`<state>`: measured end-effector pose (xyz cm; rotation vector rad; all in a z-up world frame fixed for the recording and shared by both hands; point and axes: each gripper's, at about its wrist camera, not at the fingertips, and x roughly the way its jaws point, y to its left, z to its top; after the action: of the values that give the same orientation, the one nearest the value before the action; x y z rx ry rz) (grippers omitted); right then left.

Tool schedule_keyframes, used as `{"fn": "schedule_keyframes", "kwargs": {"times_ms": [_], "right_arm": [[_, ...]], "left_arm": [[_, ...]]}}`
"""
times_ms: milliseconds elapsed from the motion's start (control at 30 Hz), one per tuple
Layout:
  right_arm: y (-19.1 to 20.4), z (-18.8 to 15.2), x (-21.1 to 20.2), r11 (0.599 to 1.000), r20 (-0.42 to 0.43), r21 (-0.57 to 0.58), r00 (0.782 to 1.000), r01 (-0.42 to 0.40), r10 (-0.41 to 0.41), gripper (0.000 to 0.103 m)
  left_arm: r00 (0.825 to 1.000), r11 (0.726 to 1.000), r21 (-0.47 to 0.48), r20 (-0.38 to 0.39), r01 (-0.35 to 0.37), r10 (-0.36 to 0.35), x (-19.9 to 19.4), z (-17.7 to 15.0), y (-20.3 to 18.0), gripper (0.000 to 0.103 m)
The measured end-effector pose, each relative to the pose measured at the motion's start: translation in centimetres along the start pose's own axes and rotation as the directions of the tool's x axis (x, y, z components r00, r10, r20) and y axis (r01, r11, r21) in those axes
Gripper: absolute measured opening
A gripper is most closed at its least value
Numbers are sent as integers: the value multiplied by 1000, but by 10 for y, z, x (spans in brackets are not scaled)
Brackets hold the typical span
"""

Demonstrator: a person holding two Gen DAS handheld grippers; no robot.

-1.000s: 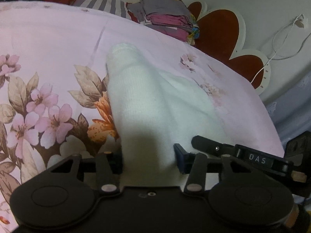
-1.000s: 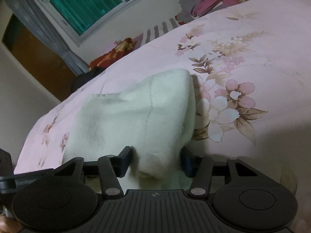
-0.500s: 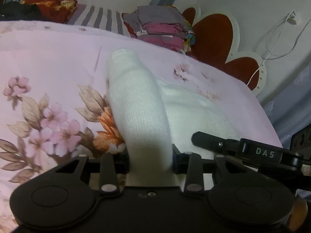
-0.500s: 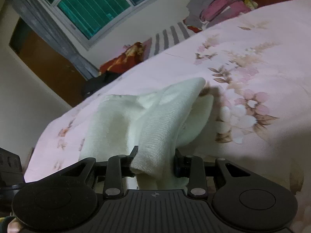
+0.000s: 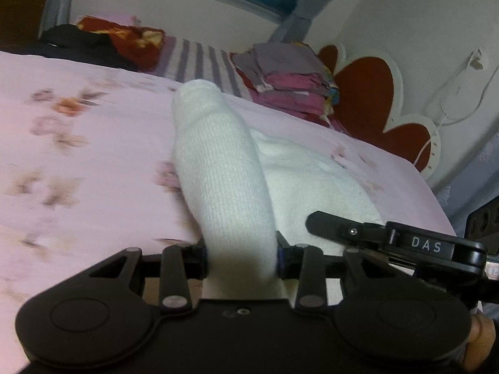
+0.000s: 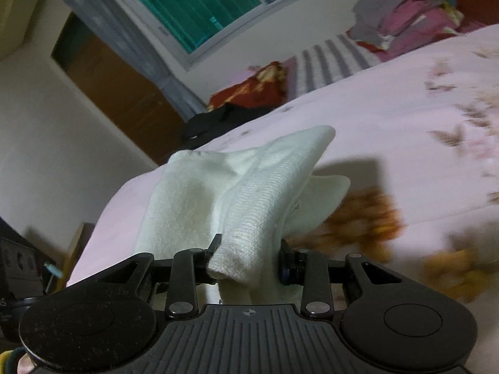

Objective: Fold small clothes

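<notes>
Lengthwise, white knit garment [image 5: 224, 168] pointing away, left gripper [image 5: 240, 257] and right gripper [image 6: 248, 260] clamping it.

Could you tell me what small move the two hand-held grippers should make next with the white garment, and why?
Probably carry the pinched edge forward over the part lying on the bed. The left hand-held gripper and right hand-held gripper each clamp a bunched edge of the white garment, lifted above the pink floral bedsheet.

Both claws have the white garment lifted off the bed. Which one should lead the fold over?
Probably neither alone: the left claw and the right claw each pinch a bunched edge of the white garment, so carry it over together.
</notes>
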<state>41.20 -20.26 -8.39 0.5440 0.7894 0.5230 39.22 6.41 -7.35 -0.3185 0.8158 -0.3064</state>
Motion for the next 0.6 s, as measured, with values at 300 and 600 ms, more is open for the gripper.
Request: {"fn": "schedule_keyframes", "kwargs": {"times_ms": [300,600], "right_arm": [[117,-48,90,1000,-9,7,1000,-8,8,33],[190,-85,191,998,-49,37,998,-42,44,33]], "left_arm": [[1000,1000,2,-3,-6,6,-63,17,132,36],[1000,998,-52,-1,-27,27,-87,29,242,36]]}}
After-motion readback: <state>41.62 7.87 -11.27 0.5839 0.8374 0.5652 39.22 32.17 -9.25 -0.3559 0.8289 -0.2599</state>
